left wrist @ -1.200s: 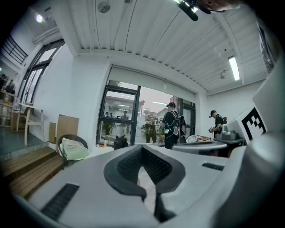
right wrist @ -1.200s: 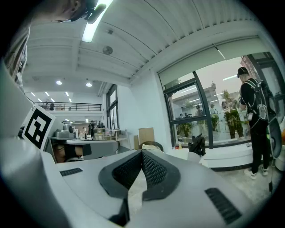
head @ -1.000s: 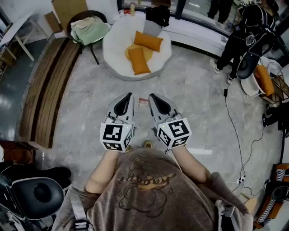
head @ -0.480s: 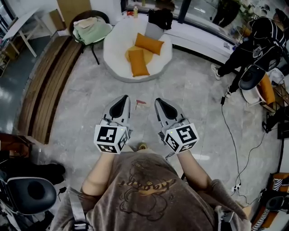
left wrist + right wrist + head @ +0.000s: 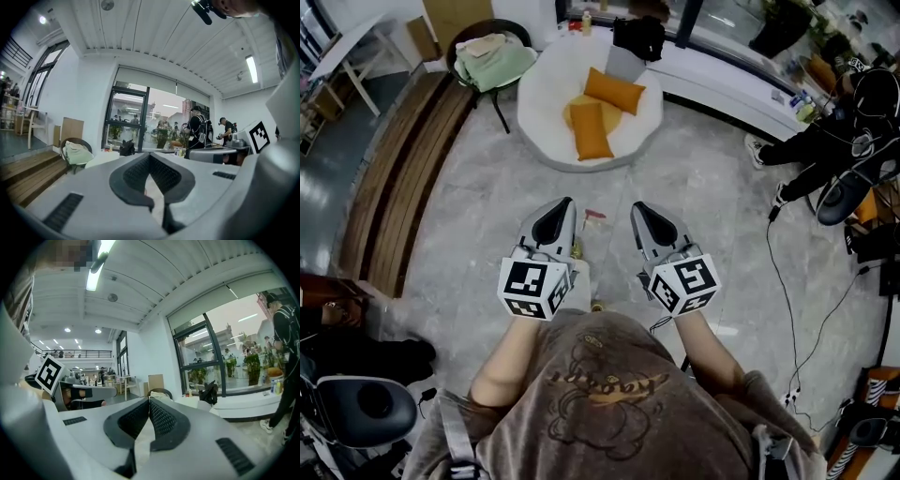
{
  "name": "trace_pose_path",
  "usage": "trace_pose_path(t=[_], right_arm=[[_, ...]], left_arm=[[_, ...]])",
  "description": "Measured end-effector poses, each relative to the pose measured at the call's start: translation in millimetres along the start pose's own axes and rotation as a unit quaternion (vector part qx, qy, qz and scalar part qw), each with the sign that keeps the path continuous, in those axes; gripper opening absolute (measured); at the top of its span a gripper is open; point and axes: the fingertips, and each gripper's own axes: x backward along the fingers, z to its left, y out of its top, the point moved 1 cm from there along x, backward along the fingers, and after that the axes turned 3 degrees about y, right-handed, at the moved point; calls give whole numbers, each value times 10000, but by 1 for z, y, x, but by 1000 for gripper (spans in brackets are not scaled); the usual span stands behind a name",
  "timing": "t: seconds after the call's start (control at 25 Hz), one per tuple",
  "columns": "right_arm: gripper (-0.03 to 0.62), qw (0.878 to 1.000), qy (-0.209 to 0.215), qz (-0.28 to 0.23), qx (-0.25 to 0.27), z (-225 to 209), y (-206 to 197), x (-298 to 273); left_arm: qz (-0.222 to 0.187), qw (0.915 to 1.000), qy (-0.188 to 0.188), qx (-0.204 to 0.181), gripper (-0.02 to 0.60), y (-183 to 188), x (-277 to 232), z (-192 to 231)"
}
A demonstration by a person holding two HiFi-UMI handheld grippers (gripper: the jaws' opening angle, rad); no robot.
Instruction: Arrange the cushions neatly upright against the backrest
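The left tool (image 5: 563, 204) and the right tool (image 5: 641, 208) are held side by side in front of the person, both pointing to 12 o'clock over the grey stone floor (image 5: 712, 206). In the left gripper view the two jaws of the left tool (image 5: 150, 157) are pressed together with nothing between them. In the right gripper view the right tool (image 5: 149, 403) is also closed and holds nothing.

The cushions are well apart from both tools, at 12 o'clock, on a round white seat (image 5: 540, 103). One orange cushion (image 5: 615, 91) lies nearer the back of the seat. A second orange cushion (image 5: 590, 130) lies in front of it, toward the front edge. Under them is a paler yellow piece (image 5: 606, 114), maybe a third cushion, but the view is too small to be sure. None of them stands upright.

At 11 o'clock is a dark round chair (image 5: 474, 34) with green cloth on it. A black bag (image 5: 639, 37) stands just behind the white seat. At 2 o'clock is a person in black clothes (image 5: 848, 131). At 9 o'clock runs a wooden platform (image 5: 398, 178).
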Motion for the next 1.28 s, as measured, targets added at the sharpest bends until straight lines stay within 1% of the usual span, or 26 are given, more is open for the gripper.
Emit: trace_pose_path(t=[0.16,0.44,0.72,0.88,1.28], right_arm=[[20,10000,0,86,47,-11,-1,-16],[20,9998,-51,204,-24,-45,-2,-53],[20,9996,-109,255,-61,-79,4,-95],[20,9995,-125,274,-30,-92,11,-124],[20,9992,-241,310,4,-125,28,-197]], left_arm=[[-45,9999,-161,27,5,4,-22,2],[67,9996,-274,35,5,7,-75,21],[125,9996,-262,24,5,16,-125,48],[149,9996,-236,78,5,25,-151,73],[269,9988,-420,33,5,40,-215,121]])
